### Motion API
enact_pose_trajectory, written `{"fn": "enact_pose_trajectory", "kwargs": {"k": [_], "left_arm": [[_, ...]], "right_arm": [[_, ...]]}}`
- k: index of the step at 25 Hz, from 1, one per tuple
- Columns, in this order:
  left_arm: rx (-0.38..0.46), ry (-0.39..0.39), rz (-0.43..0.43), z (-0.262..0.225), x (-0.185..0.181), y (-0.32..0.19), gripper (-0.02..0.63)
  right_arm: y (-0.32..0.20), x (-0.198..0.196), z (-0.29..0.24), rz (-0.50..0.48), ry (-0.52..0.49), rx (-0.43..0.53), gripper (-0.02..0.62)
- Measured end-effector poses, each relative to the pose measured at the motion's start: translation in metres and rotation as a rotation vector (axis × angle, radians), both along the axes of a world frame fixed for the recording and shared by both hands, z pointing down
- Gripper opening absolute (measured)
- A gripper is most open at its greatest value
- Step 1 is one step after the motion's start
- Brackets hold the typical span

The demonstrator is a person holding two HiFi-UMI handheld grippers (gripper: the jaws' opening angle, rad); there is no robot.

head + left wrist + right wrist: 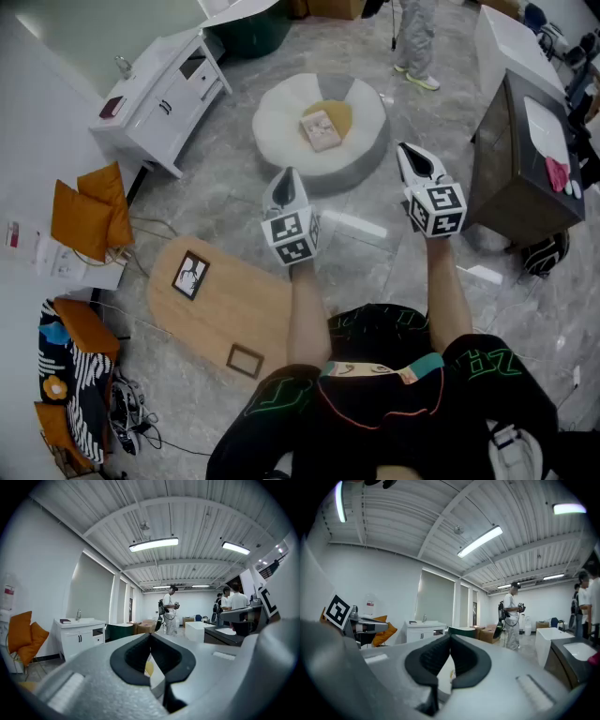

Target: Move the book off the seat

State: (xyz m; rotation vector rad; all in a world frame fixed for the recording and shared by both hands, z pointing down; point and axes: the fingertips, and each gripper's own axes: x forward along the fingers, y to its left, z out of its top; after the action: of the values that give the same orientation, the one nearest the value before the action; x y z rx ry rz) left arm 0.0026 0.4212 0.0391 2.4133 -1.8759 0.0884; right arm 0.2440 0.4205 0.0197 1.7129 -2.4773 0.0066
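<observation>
Pale pink and squarish, the book [321, 129] lay on a yellow cushion [335, 116] in the hollow of the round white seat [281, 122], a little askew and clear of the rim. Nothing touched it.

Both tools were held short of the seat, on the person's side of it. The left gripper [289, 183] hovered just before the near rim, and the right gripper [415, 161] was out to the seat's right, above the grey floor [375, 253]. Each had its jaws pressed together with nothing between them, and each gripper view showed the dark pads meeting at the tip, with only the room beyond.

The book looked thin and light, most likely with a stiff enough cover to be lifted by one edge without much sag, though whether it was hardback or soft could not be told. The cover seemed smooth, so a shallow pinch might slip. The padding beneath looked soft and would give way under a downward push, which could help a lower jaw slide beneath. The near edge or a near corner seemed the best place to grip, taken deep across cover and pages together so the book would not fan open. The jaws would need to part first.
</observation>
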Motion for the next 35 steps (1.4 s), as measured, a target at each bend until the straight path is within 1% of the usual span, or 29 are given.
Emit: {"fn": "enact_pose_trajectory", "kwargs": {"k": [8,12,15,20,23,28,31,35], "left_arm": [[0.007,0.002,0.023,-0.003,0.003,-0.005,0.011],[0.001,0.01,0.03,0.003,0.013,-0.008,0.011],[-0.014,0.015,0.036,0.006,0.019,-0.011,0.011],[-0.009,0.009,0.034,0.01,0.02,-0.031,0.011],[-0.038,0.0,0.028,0.025,0.02,-0.047,0.011],[-0.074,0.002,-0.009,0.041,0.013,-0.091,0.011],[-0.104,0.008,-0.018,0.046,0.013,-0.127,0.012],[-0.135,0.016,-0.043,0.06,0.008,-0.175,0.012]], "right_arm": [[0.001,-0.008,0.003,-0.004,0.014,-0.006,0.003],[-0.004,0.005,0.002,0.029,-0.014,0.014,0.003],[-0.007,0.007,0.006,0.012,-0.019,-0.004,0.003],[-0.026,0.001,0.014,-0.02,-0.01,-0.029,0.003],[-0.048,0.0,0.022,-0.038,-0.009,-0.038,0.003],[-0.097,-0.005,0.037,-0.076,-0.02,-0.062,0.004],[-0.135,-0.005,0.041,-0.1,-0.013,-0.079,0.003],[-0.186,0.001,0.061,-0.104,-0.035,-0.115,0.003]]}}
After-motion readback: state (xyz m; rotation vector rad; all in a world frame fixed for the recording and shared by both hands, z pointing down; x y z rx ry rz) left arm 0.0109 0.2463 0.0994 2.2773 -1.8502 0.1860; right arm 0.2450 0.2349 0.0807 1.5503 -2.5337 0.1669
